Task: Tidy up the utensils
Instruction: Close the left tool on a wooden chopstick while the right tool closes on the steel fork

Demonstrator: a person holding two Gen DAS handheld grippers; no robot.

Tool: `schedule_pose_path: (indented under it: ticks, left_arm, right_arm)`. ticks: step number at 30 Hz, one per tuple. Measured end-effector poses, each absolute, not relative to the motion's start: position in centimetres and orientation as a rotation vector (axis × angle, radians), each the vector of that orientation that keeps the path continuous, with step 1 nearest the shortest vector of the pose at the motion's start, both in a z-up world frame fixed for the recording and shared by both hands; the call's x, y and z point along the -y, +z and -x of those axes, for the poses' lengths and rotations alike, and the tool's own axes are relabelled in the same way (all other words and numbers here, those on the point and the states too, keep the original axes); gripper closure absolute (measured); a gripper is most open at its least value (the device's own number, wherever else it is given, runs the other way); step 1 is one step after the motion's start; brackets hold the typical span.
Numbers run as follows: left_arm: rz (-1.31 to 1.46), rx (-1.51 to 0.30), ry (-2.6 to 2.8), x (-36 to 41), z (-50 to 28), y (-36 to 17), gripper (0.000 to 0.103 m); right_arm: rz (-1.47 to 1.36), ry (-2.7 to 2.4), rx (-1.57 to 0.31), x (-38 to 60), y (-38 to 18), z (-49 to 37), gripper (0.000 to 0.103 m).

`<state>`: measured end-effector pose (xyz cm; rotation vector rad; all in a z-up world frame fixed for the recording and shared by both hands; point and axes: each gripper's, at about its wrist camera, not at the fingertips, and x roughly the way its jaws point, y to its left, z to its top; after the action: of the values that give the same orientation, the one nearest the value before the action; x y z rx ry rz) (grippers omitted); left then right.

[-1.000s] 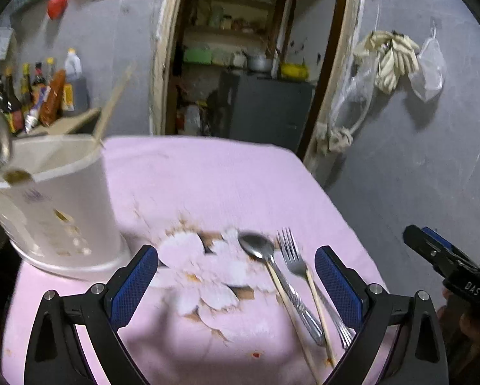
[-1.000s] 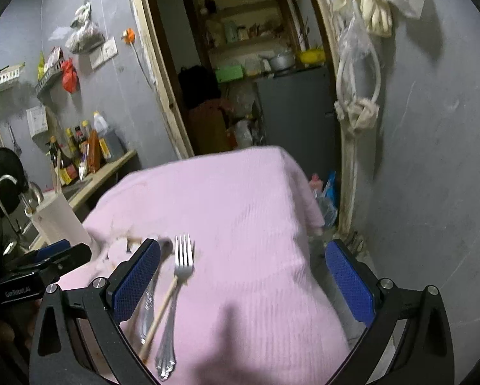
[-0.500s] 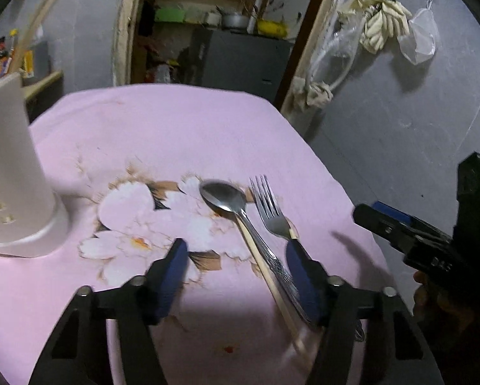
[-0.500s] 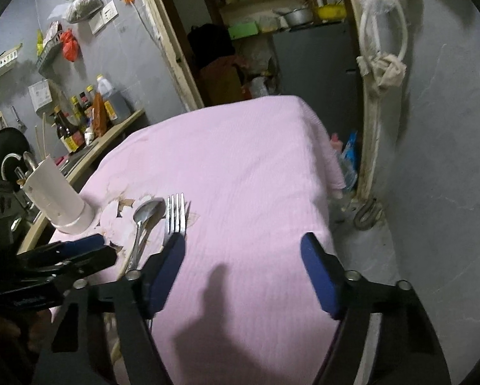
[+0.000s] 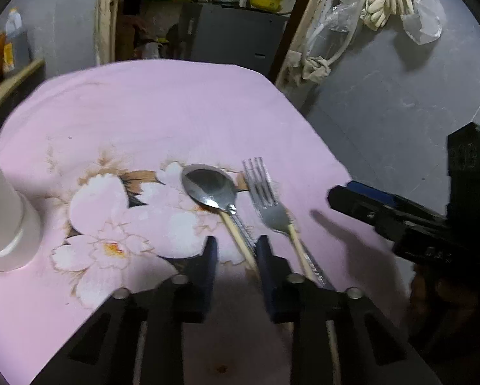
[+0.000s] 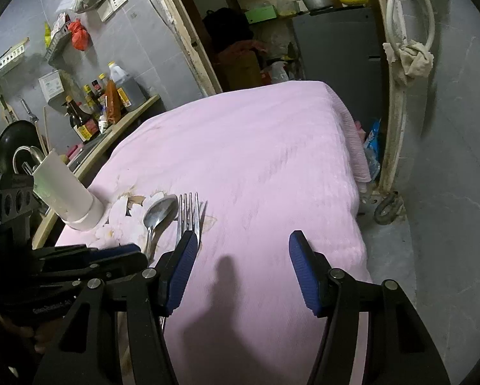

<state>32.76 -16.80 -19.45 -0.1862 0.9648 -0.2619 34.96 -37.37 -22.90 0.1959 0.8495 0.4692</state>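
Low in the frame centre, my left gripper has just been closing, jaws narrow, around the spoon handle and a chopstick, nothing clamped. Steel looks thin, stiff, slippery; I'd pinch mid-handle.

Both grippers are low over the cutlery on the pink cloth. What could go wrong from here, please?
1. The left gripper, whose jaws have just been closing, has the spoon handle and a chopstick together between its fingers; it may lift both at once.
2. The right gripper, whose jaws have also just been closing, has only the pink cloth between its fingers. The fork lies beside one finger, so it may miss the fork or pinch cloth.
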Motion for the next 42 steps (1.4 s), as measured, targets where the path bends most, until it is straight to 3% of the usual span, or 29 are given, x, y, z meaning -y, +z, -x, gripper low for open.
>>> schedule_pose_path:
  ticks: [8,11,16,24,26,29,42]
  left_arm:
    - [0.204,-0.983,-0.269,16.2,-32.4,-19.4,0.095]
    - [0.222,-0.988,-0.27,16.0,-32.3,-19.4,0.095]
    - [0.229,-0.994,-0.264,15.8,-32.0,-19.4,0.095]
    - [0.229,-1.009,-0.266,15.4,-31.8,-19.6,0.094]
    - [0.22,-1.014,-0.278,15.5,-32.1,-19.6,0.093]
    - [0.241,-1.025,-0.302,15.2,-32.6,-19.7,0.094]
    - [0.177,-1.095,-0.287,16.2,-34.0,-19.2,0.097]
  right_arm:
    - [-0.179,0.547,-0.888,35.6,-23.3,-36.5,0.049]
    - [-0.169,0.583,-0.91,34.7,-23.6,-37.1,0.056]
    - [-0.144,0.634,-0.924,33.2,-23.6,-38.3,0.057]
    - [-0.067,0.728,-0.939,30.6,-23.5,-39.7,0.08]
    - [-0.085,0.763,-0.952,30.6,-23.6,-39.7,0.091]
    - [-0.083,0.762,-0.948,30.5,-23.6,-39.6,0.096]
    - [-0.089,0.677,-0.901,32.8,-21.6,-37.5,0.101]
